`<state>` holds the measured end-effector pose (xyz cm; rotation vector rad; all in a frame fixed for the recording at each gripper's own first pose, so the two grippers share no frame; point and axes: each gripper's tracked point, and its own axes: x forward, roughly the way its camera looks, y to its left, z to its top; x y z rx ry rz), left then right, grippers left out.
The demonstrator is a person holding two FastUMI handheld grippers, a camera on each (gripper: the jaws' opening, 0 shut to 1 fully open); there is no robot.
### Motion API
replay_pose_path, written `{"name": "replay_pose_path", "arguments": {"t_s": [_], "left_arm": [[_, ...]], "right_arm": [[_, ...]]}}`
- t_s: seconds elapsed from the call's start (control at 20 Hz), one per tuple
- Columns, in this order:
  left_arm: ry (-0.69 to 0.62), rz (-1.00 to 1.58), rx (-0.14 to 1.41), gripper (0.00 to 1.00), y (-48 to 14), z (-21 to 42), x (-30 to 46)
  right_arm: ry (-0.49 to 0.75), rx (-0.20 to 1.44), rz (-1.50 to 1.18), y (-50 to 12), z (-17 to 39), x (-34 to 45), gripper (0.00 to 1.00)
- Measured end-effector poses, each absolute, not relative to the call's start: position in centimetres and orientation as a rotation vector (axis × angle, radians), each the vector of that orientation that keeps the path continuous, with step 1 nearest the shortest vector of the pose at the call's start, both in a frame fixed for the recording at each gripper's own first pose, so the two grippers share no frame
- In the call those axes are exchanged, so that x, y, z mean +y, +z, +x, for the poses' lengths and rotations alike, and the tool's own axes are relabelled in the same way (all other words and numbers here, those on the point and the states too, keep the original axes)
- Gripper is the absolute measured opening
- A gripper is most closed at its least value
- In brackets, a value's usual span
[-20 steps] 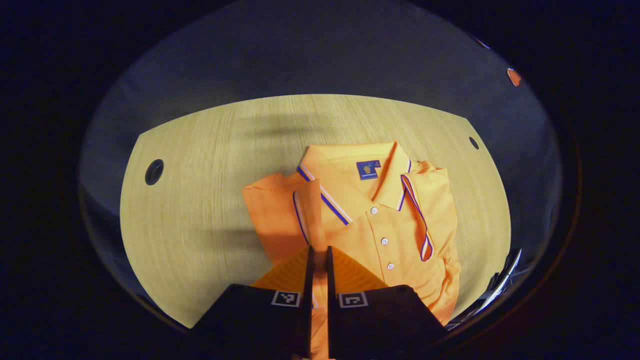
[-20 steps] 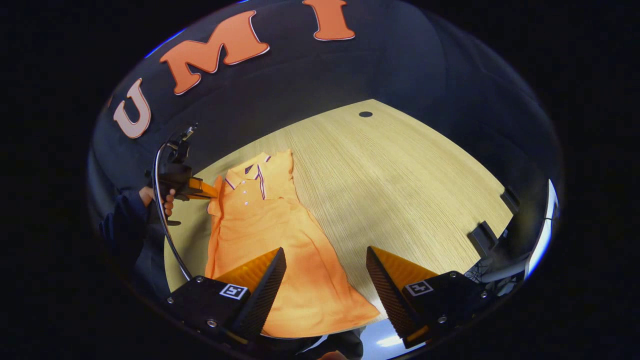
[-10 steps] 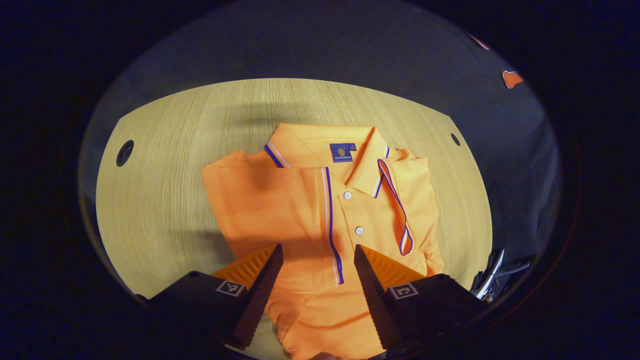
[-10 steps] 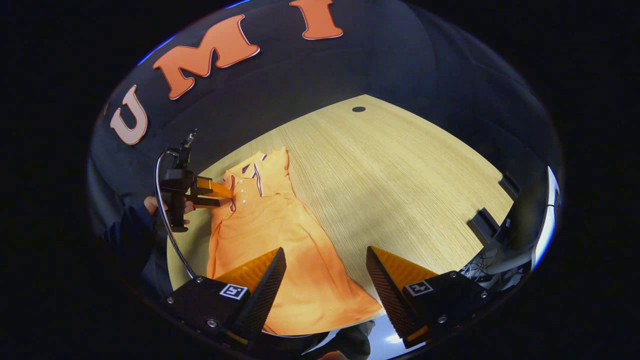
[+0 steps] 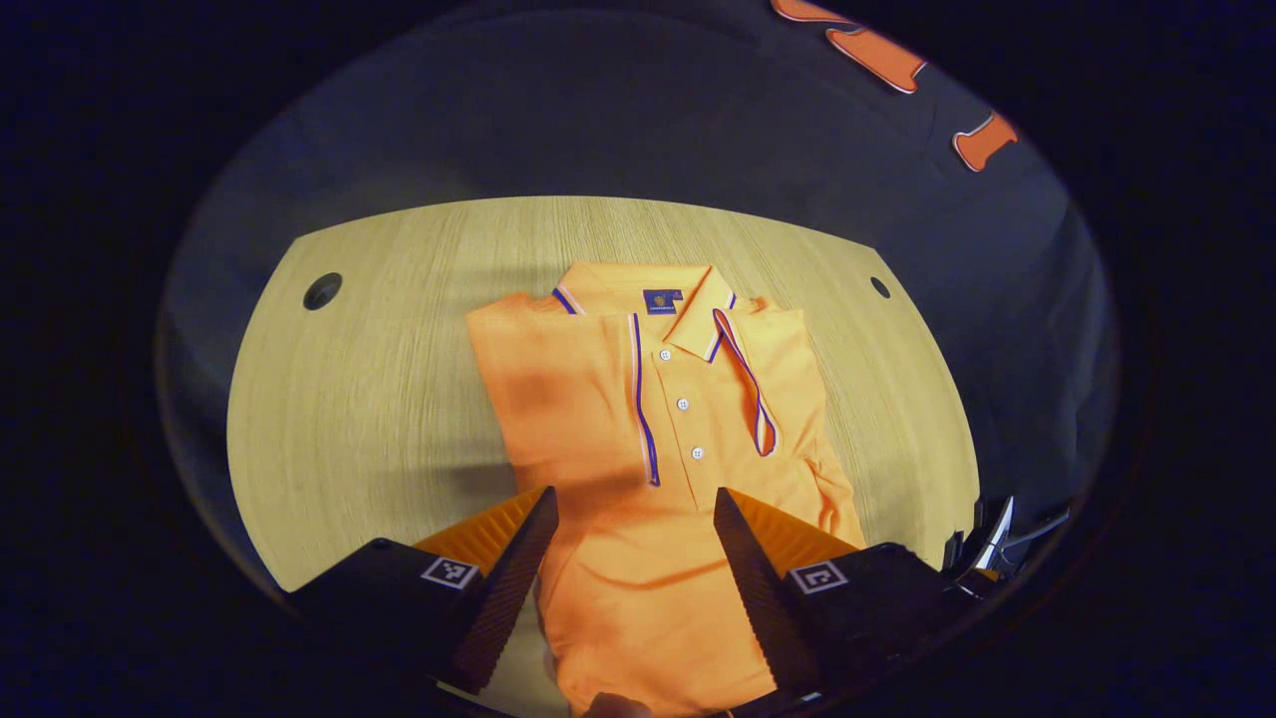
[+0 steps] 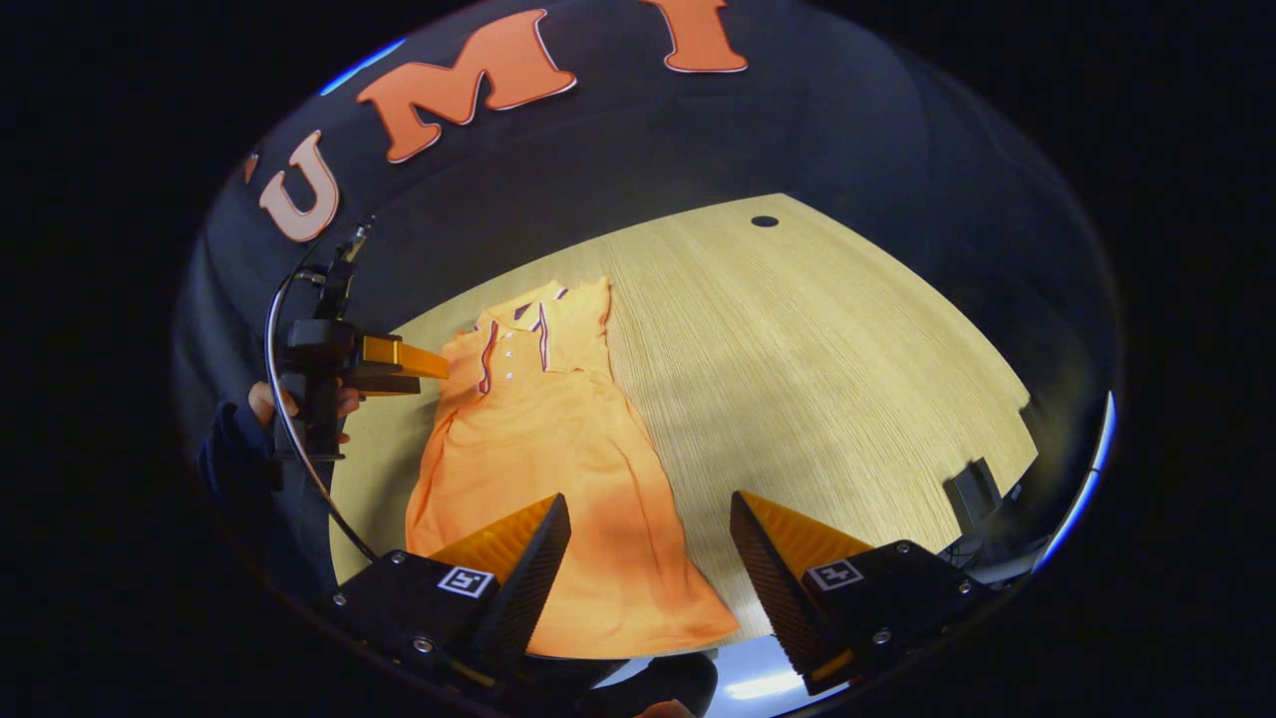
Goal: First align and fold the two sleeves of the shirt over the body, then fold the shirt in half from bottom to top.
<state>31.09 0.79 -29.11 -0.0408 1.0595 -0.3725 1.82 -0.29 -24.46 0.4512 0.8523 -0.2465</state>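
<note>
My left gripper [image 5: 630, 519] has its jaws spread and holds nothing; the shirt [image 5: 658, 439] lies flat on the tabletop [image 5: 369, 399] straight ahead of them and passes under the gap between them. Its long axis runs directly away from these jaws: collar [image 5: 643, 294] at the far end, buttons in a line toward me, the lower body closest and below me. Both sleeves look folded over the chest, one [image 5: 558, 389] ahead and to the left of the button line, the other [image 5: 778, 384] ahead and to the right.

My right gripper [image 6: 648, 543] also has its jaws spread and empty. From there the shirt [image 6: 558, 479] stretches forward and to the left, with the hem [image 6: 638, 628] just under and between these jaws and the collar at the far end, where my left gripper [image 6: 404, 364] hovers beside it.

I judge the bottom-to-top fold is what remains, and it turns on the hem. My right jaws are nearer it, nearly over one corner; my left jaws would have to come back along the shirt to the other corner.

A small dark label [image 5: 660, 300] sits inside the collar; its writing is too small to read.
</note>
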Motion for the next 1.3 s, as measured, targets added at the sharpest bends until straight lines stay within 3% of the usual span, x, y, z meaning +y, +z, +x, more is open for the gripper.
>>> {"name": "replay_pose_path", "arguments": {"t_s": [0.65, 0.95, 1.3], "left_arm": [[-0.19, -0.049, 1.105, 0.97, -31.3, 15.4, 8.0], [-0.177, 0.022, 1.17, 0.97, -34.0, 7.0, 10.1], [-0.157, 0.049, 1.257, 0.97, -37.2, 1.4, 10.8]], "right_arm": [[-0.016, 1.014, 0.328, -30.4, -2.4, 2.1, 0.99], [0.062, 1.107, 0.284, -33.3, -5.4, 3.6, 0.99], [0.087, 1.183, 0.209, -35.0, -7.8, 4.3, 0.98]]}}
